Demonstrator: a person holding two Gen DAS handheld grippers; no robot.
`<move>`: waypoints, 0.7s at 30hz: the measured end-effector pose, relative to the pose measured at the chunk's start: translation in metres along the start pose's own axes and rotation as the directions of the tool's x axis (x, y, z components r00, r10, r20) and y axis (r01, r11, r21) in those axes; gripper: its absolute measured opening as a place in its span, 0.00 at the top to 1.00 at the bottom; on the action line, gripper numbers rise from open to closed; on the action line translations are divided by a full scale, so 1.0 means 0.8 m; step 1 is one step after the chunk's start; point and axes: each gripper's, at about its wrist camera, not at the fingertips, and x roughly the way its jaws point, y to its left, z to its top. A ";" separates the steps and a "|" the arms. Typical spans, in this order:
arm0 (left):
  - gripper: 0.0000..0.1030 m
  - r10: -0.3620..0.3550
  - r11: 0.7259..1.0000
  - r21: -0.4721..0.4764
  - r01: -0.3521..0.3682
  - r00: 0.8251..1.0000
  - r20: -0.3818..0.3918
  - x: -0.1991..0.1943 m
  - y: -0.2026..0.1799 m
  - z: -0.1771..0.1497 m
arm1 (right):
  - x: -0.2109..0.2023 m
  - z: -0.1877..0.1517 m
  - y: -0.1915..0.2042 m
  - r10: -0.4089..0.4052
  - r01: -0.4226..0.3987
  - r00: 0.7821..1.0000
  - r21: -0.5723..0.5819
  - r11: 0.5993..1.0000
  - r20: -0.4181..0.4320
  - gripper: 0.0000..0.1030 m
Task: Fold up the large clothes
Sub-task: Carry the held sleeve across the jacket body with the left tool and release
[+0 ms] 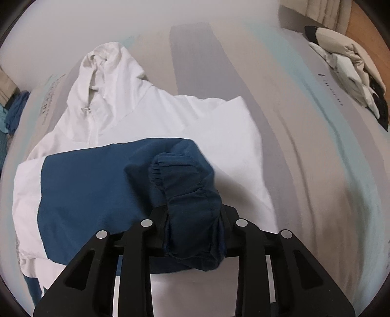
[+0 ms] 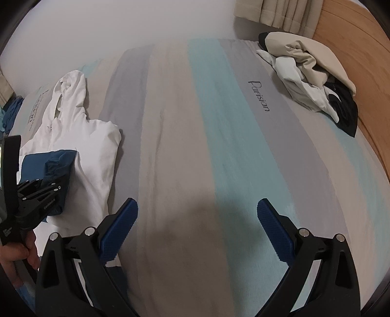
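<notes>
A white and blue hooded jacket [image 1: 136, 114] lies on the striped bed, hood toward the far side; it also shows in the right wrist view [image 2: 80, 136] at the left. My left gripper [image 1: 195, 219] is shut on the jacket's blue elastic cuff [image 1: 187, 195] and holds the blue sleeve [image 1: 92, 190] folded across the white body. The left gripper also shows in the right wrist view [image 2: 41, 187]. My right gripper [image 2: 197, 222] is open and empty, hovering over the bare bedsheet to the right of the jacket.
A pile of beige, white and black clothes [image 2: 314, 80] lies at the far right by the wooden headboard [image 2: 360, 48]. The striped sheet [image 2: 219, 122] bears the word "Parisian". Blue clothes [image 1: 14, 112] lie off the bed's left edge. Curtains [image 2: 275, 14] hang behind.
</notes>
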 end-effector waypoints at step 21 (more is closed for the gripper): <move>0.12 -0.110 0.994 -0.004 0.111 0.990 0.083 -0.095 0.041 -0.010 | -0.052 0.016 0.038 0.049 -0.046 0.998 -0.064 0.997 0.051 0.07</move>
